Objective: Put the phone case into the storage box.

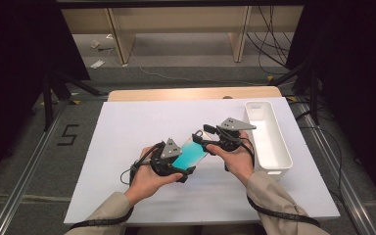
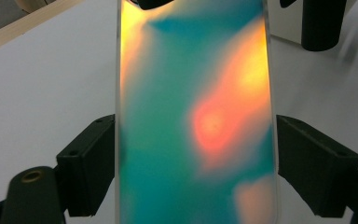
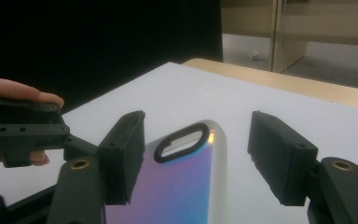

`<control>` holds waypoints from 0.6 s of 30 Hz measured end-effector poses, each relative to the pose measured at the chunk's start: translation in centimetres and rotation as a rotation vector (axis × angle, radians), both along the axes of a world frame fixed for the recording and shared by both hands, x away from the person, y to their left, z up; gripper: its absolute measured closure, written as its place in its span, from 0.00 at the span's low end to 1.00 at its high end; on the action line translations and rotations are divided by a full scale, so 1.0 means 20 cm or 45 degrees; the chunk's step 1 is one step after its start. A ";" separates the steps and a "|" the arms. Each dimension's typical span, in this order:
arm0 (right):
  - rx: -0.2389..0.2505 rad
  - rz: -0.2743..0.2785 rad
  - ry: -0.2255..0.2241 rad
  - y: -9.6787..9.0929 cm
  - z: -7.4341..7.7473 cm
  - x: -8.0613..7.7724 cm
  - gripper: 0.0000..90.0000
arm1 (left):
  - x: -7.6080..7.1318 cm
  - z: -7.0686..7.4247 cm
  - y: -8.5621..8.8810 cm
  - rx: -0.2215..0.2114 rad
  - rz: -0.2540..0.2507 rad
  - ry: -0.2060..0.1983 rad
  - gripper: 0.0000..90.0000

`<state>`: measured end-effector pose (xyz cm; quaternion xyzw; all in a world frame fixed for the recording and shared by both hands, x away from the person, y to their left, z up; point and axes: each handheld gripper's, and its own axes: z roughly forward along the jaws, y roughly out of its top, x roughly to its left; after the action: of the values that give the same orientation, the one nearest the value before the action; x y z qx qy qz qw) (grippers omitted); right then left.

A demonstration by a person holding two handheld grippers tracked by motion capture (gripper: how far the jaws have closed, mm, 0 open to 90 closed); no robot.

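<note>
Iridescent teal-orange glossy phone case (image 2: 196, 116) clamped across width by left claw (image 1: 176, 164), held above white table (image 1: 127, 127). Right claw (image 3: 196, 158) straddles camera-cutout end, unclenched, not gripping. White plastic bin (image 1: 269, 142) at right.

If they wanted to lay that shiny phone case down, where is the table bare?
The white table is bare across its left and far part, from the wooden edge down to the hands, and along the near edge between the sleeves. It is crowded in the middle, where the left gripper and right gripper meet around the phone case, and at the right, beside the white bin.
</note>
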<state>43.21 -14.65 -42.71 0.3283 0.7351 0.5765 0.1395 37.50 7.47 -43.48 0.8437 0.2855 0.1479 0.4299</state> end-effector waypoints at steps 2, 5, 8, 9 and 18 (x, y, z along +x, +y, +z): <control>0.012 0.001 0.010 0.00 0.00 0.00 0.45 | 0.00 0.00 0.00 -0.012 -0.002 0.007 0.19; 0.020 0.001 0.021 0.00 0.00 0.00 0.48 | 0.00 0.00 0.00 -0.002 0.007 -0.006 0.19; 0.035 0.002 0.035 0.00 0.00 0.01 0.51 | 0.00 0.01 0.00 0.001 0.010 -0.011 0.19; 0.040 0.007 0.045 0.00 -0.01 0.01 0.53 | 0.00 0.01 0.00 0.002 0.010 -0.013 0.19; 0.077 0.020 0.080 0.01 -0.01 0.02 0.62 | 0.00 0.01 0.01 0.001 0.013 -0.013 0.19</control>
<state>43.52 -14.39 -42.83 0.3446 0.7238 0.5890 0.1018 37.56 7.59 -43.35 0.8417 0.2873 0.1546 0.4302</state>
